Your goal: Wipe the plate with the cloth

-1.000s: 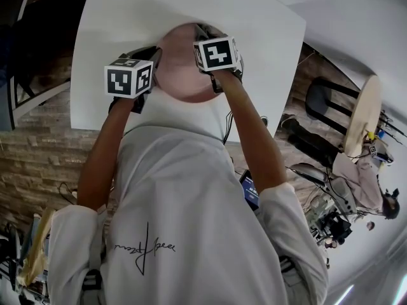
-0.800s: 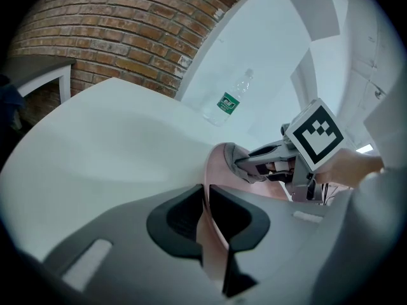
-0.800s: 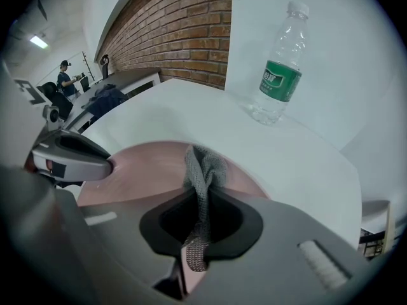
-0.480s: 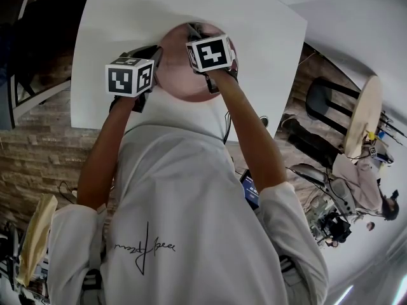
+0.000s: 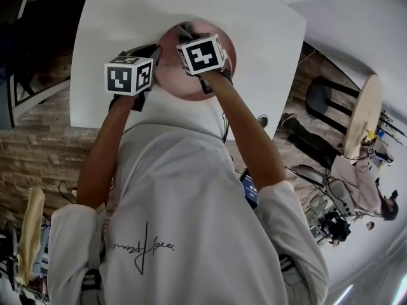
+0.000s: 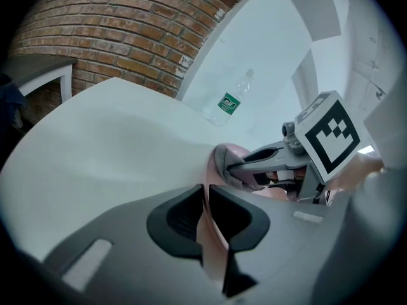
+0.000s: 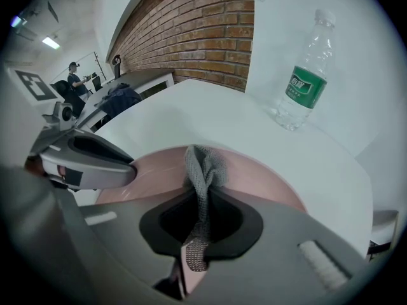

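From your head view the white counter (image 5: 127,18) spreads as a smooth, matte slab, and the pink plate (image 5: 172,76) lies flat on it as a full round disc; the marker cubes cover both sets of jaws there, so only the gripper views tell you how your tongs stand. The right gripper view alone shows the red brick wall (image 7: 191,37) behind the plate; the head view catches none of it. The plate looks glossy and shallow, with a thin raised rim.

Your left tongs (image 6: 205,199) sit at the plate's left edge, their dark pads closed on that rim, which runs as a thin pink line between them. Your right tongs (image 7: 202,202) reach over the plate's middle, clamped on the cloth (image 7: 203,170); the left gripper view shows them from the side, which the right one cannot.

A clear plastic bottle (image 7: 305,81) with a green label stands upright beyond the plate's far rim, apart from it. The cloth is grey, with a knitted mesh texture; it is pinched into a narrow strip between the pads, its bunched end against the plate's face.
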Action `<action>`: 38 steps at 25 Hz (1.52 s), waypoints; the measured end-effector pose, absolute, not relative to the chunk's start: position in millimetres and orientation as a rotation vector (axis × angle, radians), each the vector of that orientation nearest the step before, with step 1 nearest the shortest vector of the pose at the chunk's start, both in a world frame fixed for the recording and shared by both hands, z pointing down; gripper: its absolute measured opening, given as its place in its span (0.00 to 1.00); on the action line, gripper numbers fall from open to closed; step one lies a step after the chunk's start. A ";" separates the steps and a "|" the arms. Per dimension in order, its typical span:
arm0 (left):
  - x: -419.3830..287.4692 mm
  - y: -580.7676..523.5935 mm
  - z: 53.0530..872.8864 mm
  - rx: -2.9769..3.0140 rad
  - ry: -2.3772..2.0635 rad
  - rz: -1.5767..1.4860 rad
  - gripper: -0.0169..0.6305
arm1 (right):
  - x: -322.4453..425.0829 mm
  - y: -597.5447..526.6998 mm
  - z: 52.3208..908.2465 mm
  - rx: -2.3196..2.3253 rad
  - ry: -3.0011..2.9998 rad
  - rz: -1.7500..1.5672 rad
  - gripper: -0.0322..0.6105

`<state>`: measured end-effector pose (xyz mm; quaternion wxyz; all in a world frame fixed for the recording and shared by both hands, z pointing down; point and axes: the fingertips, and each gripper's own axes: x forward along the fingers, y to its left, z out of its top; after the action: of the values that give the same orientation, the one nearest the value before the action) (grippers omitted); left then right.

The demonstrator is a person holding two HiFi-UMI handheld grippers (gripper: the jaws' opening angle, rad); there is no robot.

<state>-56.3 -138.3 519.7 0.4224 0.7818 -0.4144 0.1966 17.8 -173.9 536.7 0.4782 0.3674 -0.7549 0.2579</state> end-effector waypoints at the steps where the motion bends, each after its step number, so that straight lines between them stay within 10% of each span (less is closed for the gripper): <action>1: -56.1 -138.6 519.1 1.960 -1.038 0.492 0.10 | 16.7 -173.0 536.7 0.895 -1.846 0.633 0.09; 38: -57.2 -137.4 519.9 1.931 -1.044 0.471 0.08 | -29.9 -122.8 536.1 0.716 -1.957 0.973 0.10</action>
<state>-57.2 -137.4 519.9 0.4335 0.7750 -0.4192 0.1890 -29.9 -122.8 536.1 0.4084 0.2842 -0.7768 0.3861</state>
